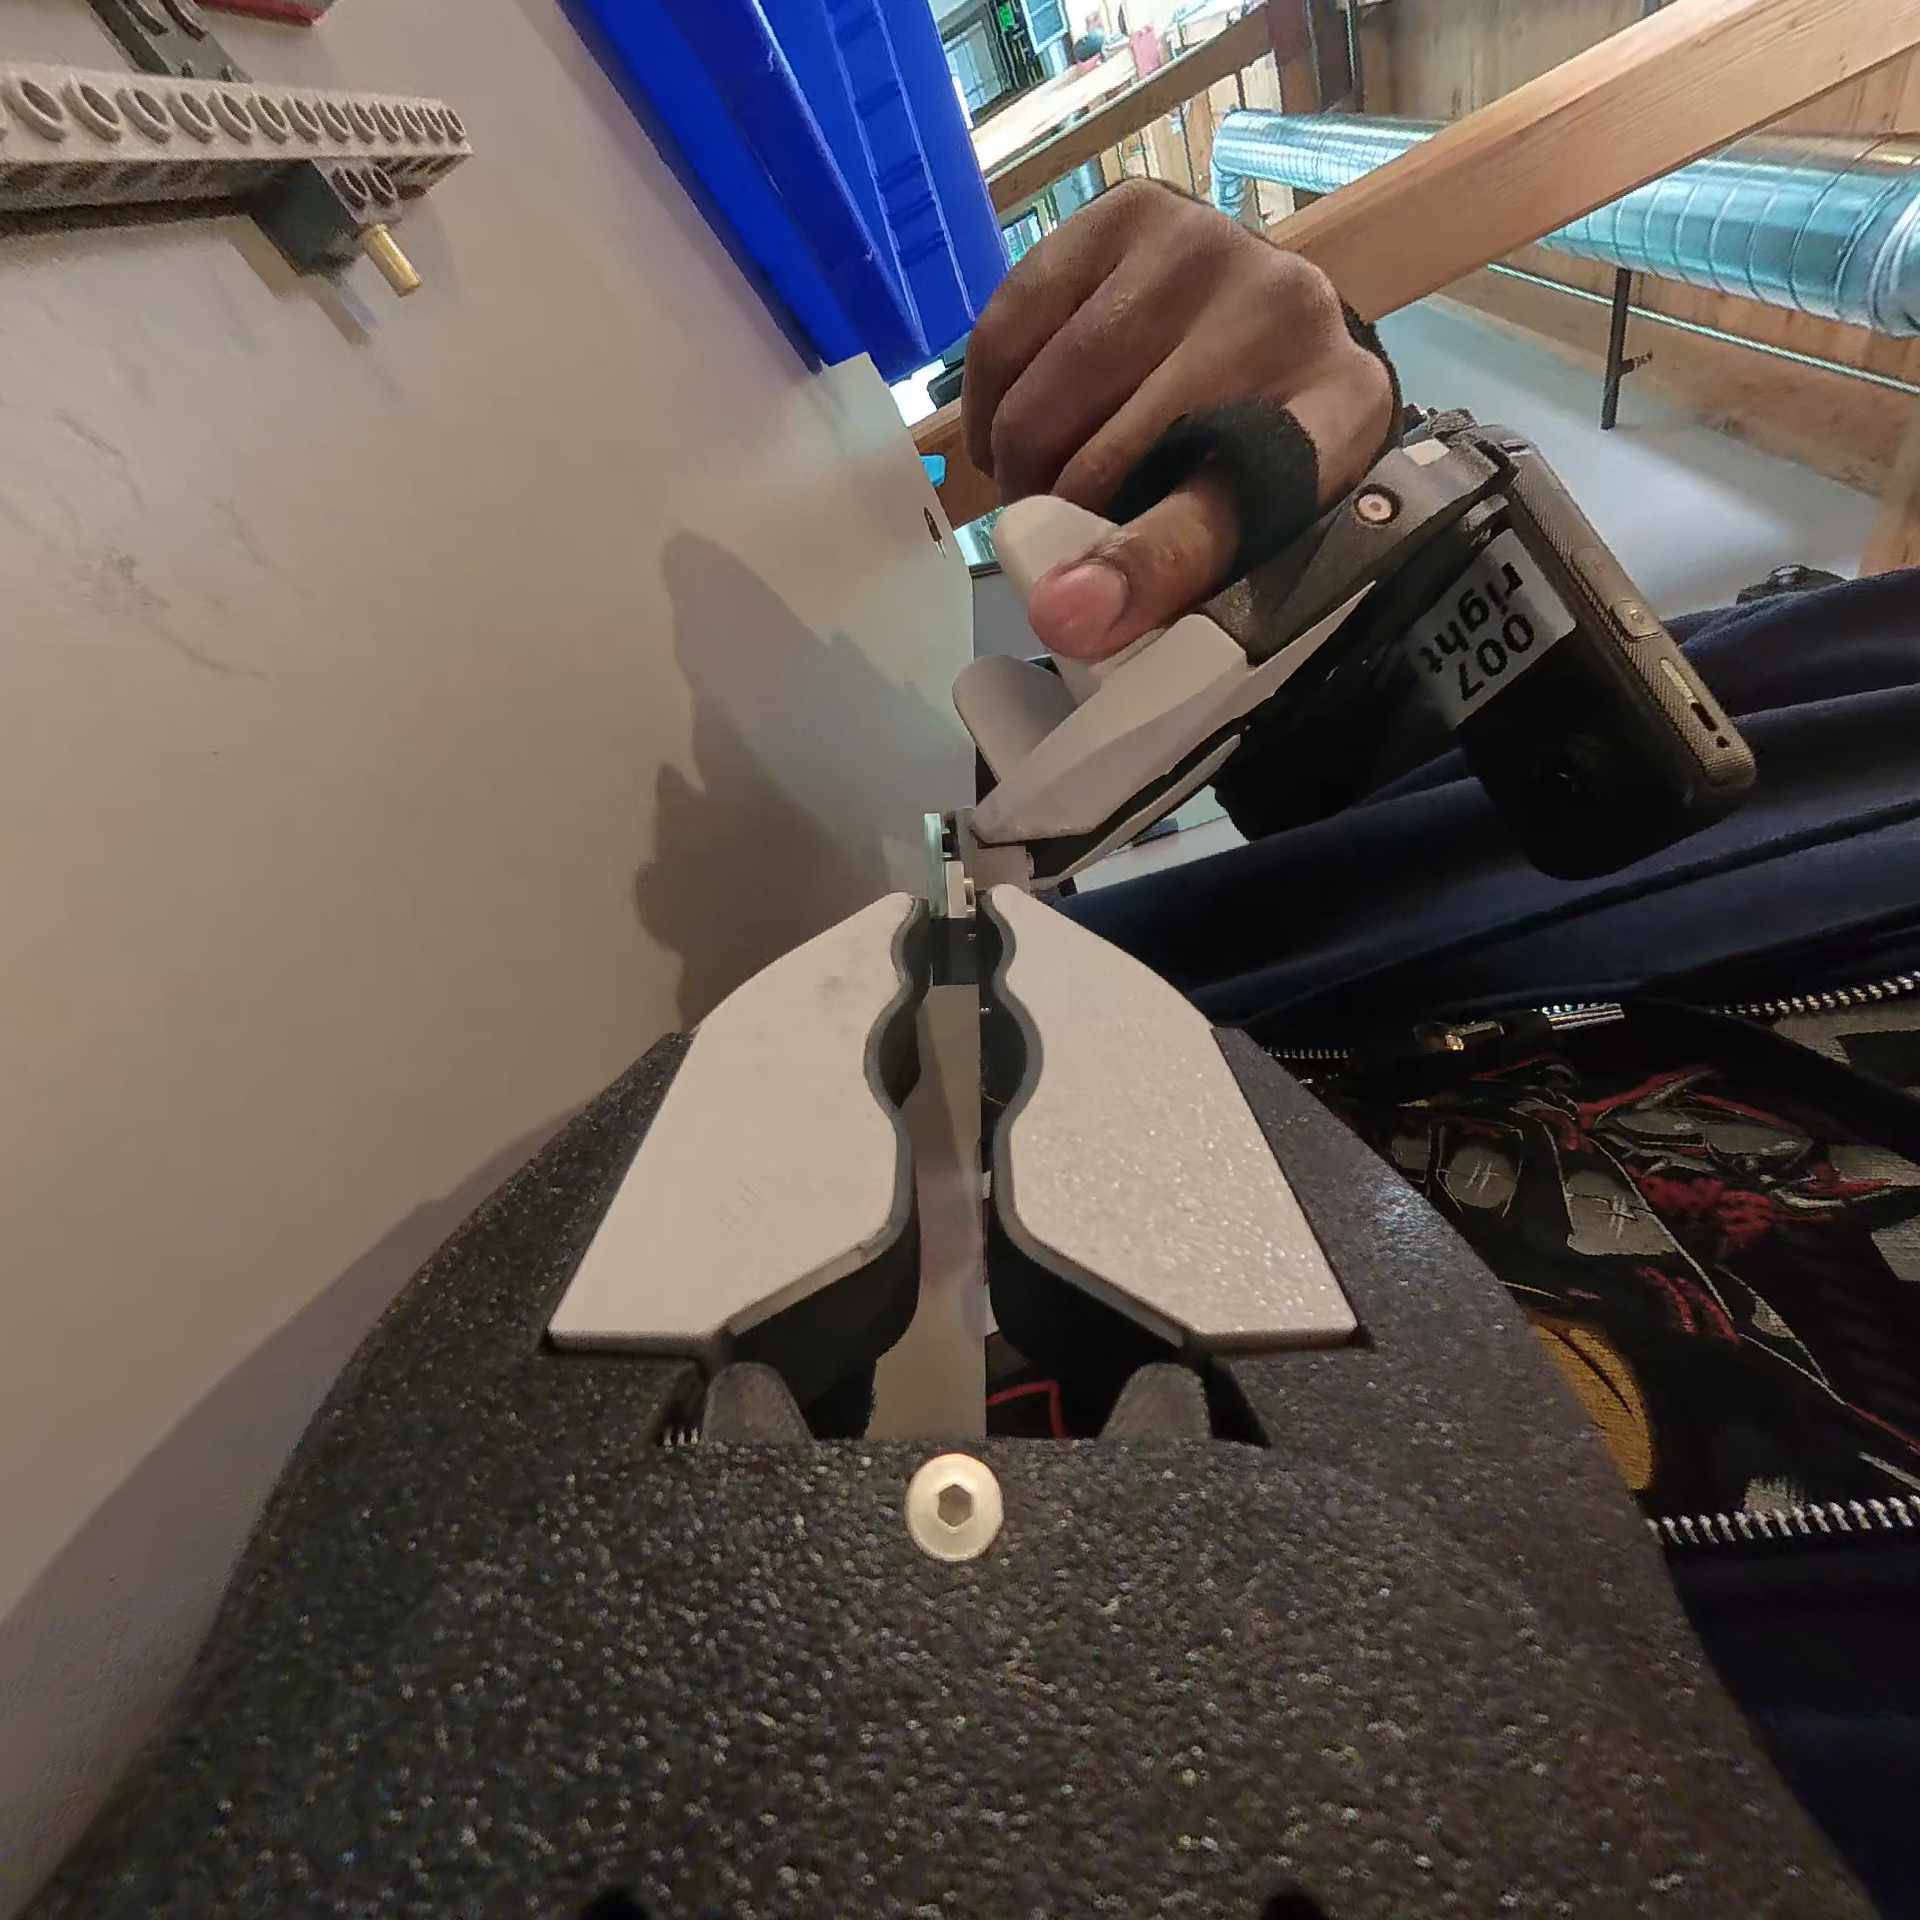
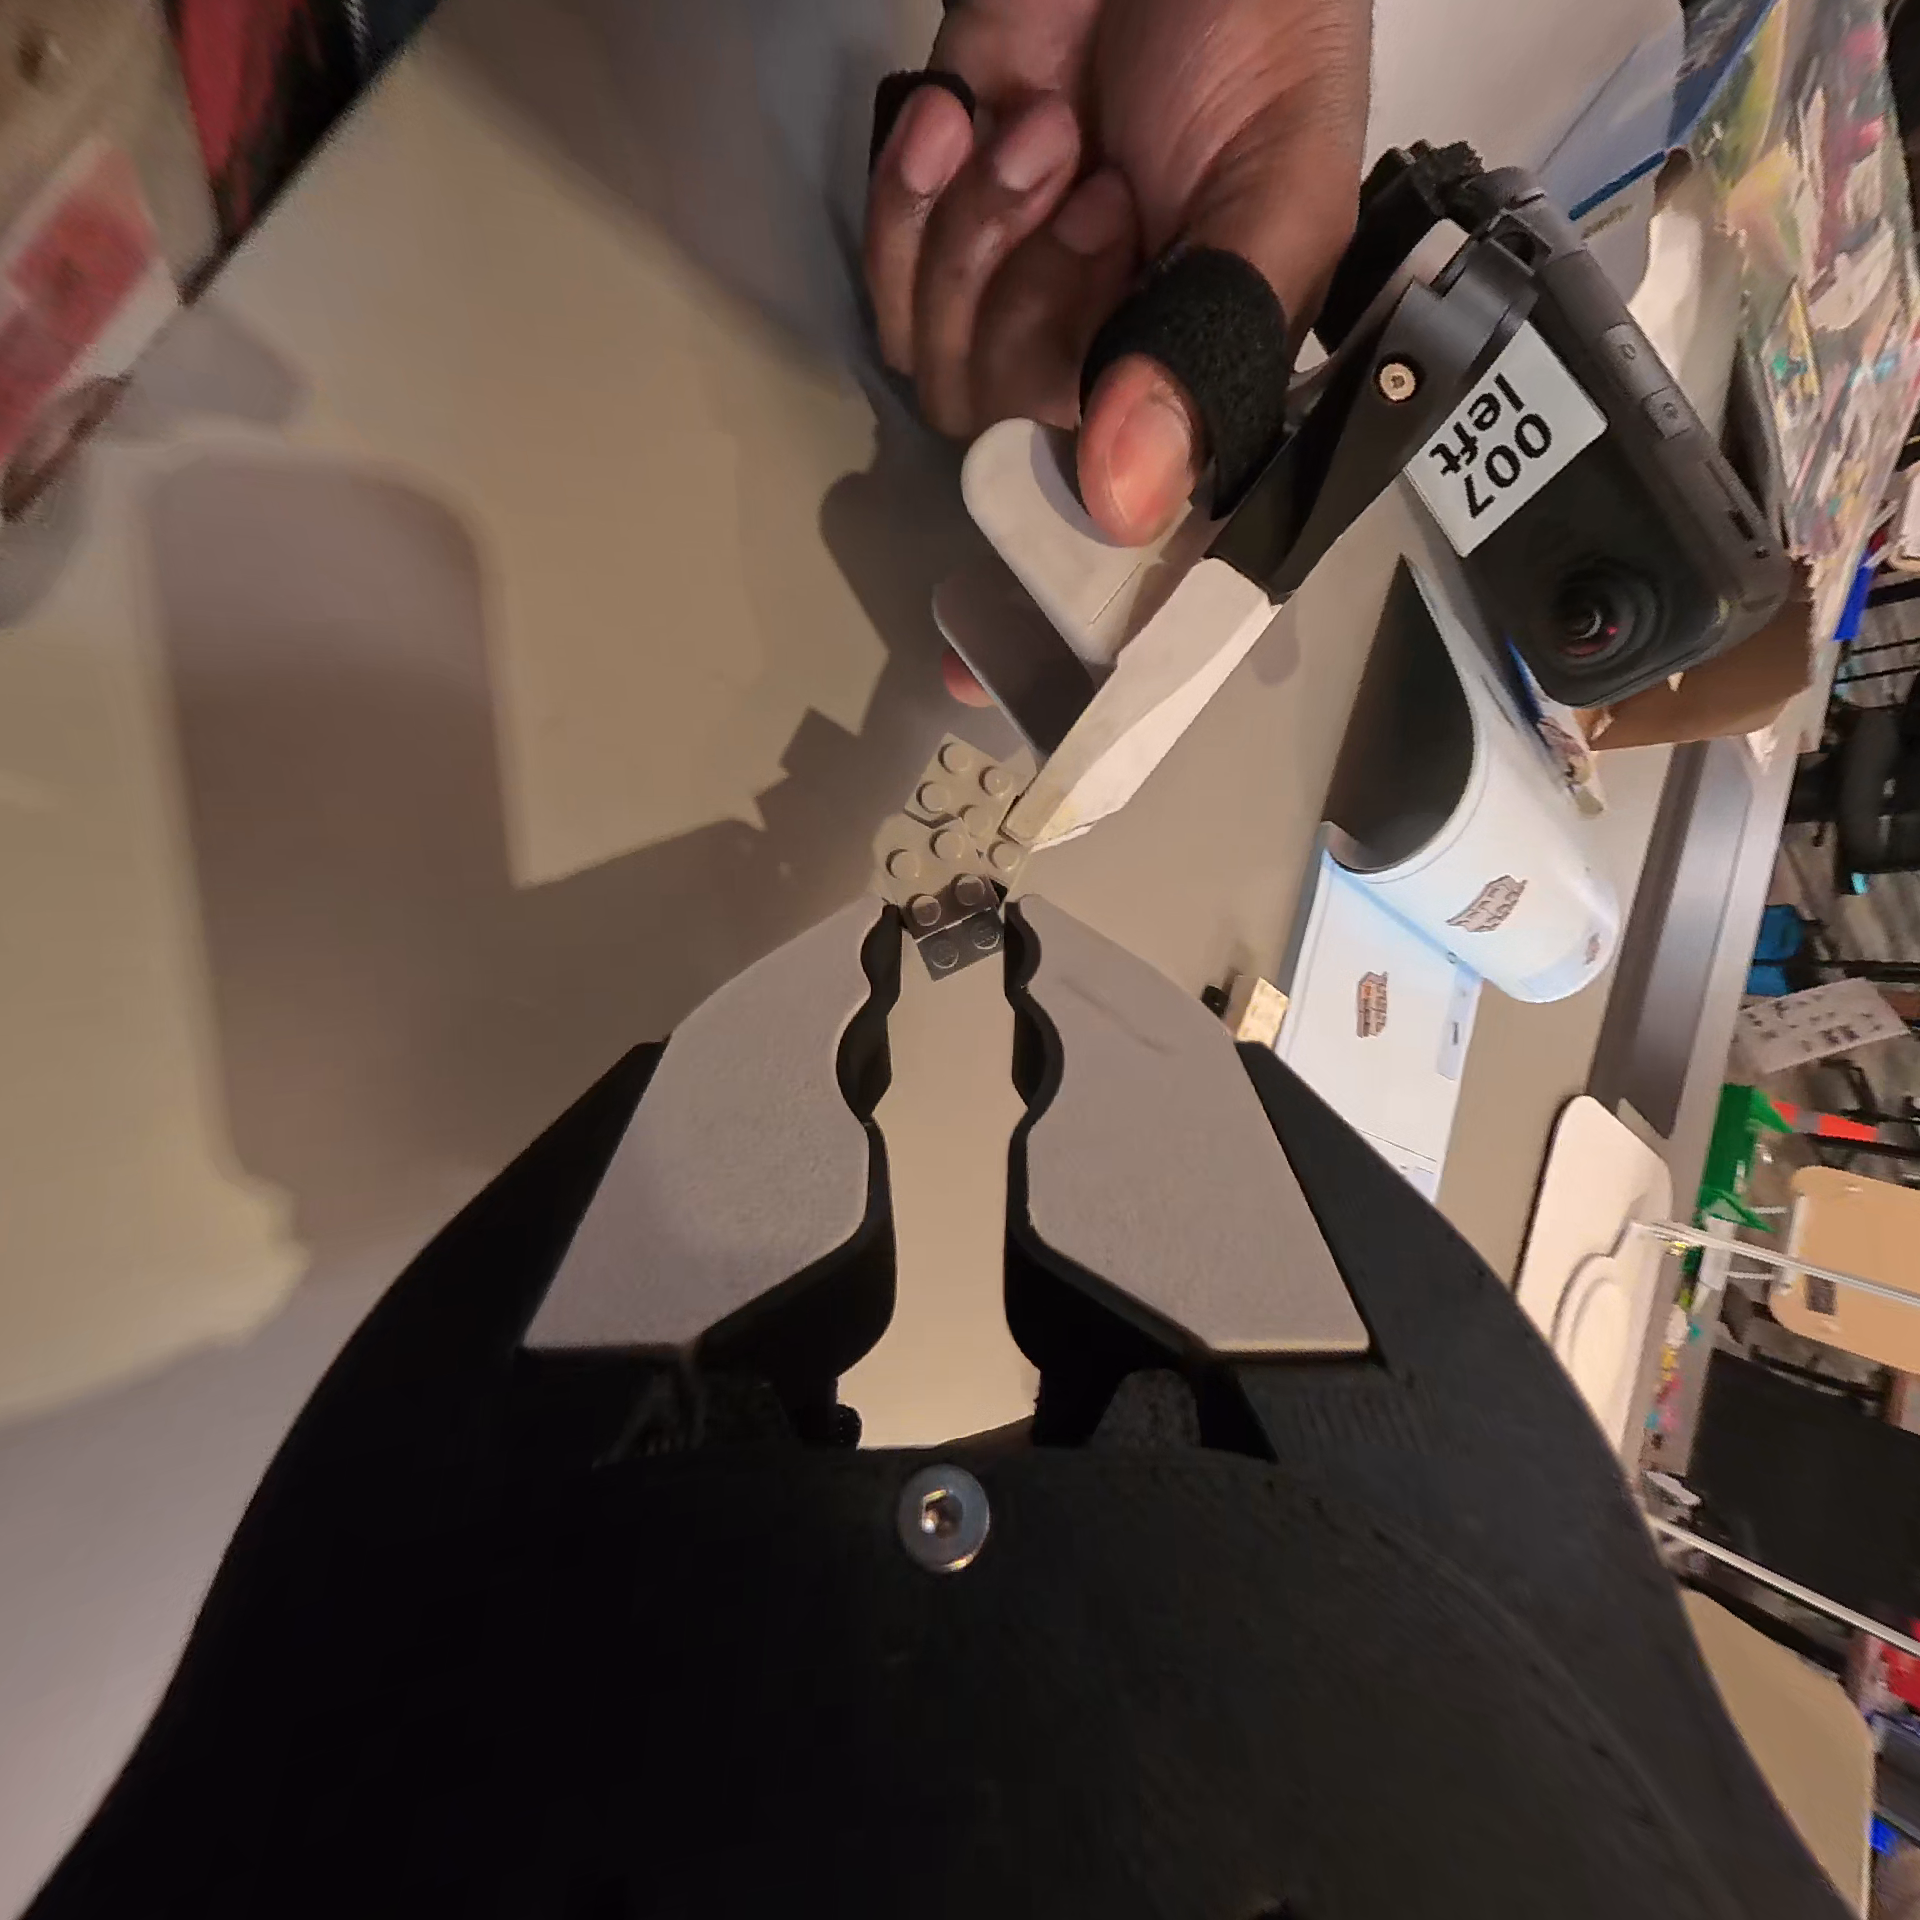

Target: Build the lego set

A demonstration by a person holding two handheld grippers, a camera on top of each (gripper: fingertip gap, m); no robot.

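Note:
My left gripper (image 1: 951, 906) is shut on a light grey assembly of studded plates (image 1: 938, 868), seen edge-on between its pads. In the right wrist view the left gripper (image 2: 1023, 826) comes in from the upper right and pinches that assembly (image 2: 940, 816) at its right edge, above the pale table (image 2: 468, 623). My right gripper (image 2: 954, 916) is closed on a small darker grey studded plate (image 2: 951, 935) that sits against the near end of the assembly. The right gripper also shows in the left wrist view (image 1: 982, 844), reaching in from the right. A hand holds each gripper.
A long grey holed beam (image 1: 229, 135) with a dark block and a tan pin lies on the table (image 1: 312, 623) at the far left. Blue bins (image 1: 831, 156) stand behind. A white container with stickers (image 2: 1475, 883) lies to the right. A person's dark jacket (image 1: 1455, 935) is close. Left and right tips are no more than a few centimetres apart.

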